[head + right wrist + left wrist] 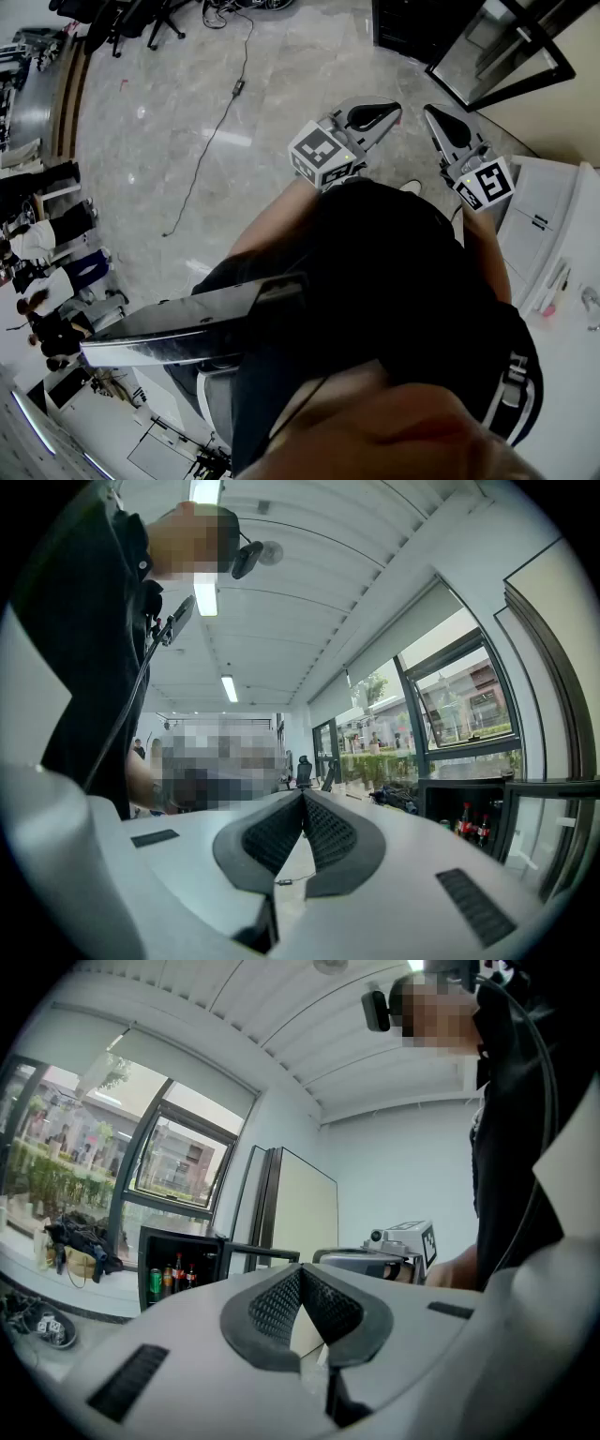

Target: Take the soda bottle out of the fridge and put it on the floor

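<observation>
Pressed together and empty, the jaws of the left gripper (300, 1271) and the right gripper (303, 797) are pointing level. The soda bottle (178, 1274) is standing inside the open fridge (192, 1238), lower left; probably smooth and rather heavy, best gripped mid-body.

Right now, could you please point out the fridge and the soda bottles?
fridge (183, 1236): left gripper view, its top wall.
soda bottles (178, 1274): left gripper view, one bottle's body.

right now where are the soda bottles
In the left gripper view, at left, the soda bottles stand inside the open black fridge, beside a green can.
</observation>
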A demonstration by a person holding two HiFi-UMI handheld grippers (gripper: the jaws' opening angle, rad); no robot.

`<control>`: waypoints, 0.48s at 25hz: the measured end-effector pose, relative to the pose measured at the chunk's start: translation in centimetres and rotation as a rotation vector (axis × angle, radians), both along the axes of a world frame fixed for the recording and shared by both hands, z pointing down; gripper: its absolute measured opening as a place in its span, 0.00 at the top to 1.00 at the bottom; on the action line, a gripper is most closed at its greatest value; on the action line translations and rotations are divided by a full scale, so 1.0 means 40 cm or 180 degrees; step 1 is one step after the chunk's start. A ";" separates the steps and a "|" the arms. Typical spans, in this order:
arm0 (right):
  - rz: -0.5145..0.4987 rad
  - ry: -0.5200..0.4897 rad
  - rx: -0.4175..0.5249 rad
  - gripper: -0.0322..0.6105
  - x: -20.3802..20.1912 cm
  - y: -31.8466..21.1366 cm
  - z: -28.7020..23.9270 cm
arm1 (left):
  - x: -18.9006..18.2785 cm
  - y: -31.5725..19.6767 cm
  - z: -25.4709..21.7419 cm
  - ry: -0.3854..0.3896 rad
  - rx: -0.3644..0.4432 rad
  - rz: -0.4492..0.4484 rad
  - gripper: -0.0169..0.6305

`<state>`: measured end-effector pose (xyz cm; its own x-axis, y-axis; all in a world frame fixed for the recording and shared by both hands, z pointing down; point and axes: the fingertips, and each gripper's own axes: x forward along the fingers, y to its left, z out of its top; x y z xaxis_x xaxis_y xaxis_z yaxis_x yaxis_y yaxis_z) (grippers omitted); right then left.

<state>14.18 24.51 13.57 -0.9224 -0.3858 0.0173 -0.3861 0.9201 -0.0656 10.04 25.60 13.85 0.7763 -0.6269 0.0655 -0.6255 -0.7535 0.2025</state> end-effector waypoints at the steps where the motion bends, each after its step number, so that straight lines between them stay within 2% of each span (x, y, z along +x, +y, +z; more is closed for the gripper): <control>1: -0.0005 0.0001 -0.0001 0.93 0.000 0.001 0.002 | 0.002 -0.002 0.000 0.0005 -0.0002 -0.0001 0.98; 12: 0.0016 -0.0030 -0.0048 0.93 0.013 0.001 0.011 | 0.026 0.001 0.008 -0.0029 0.0011 0.0024 0.98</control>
<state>14.69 24.53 14.03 -0.9206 -0.3902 0.0145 -0.3900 0.9171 -0.0831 11.07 25.63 14.18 0.7804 -0.6213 0.0703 -0.6216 -0.7588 0.1942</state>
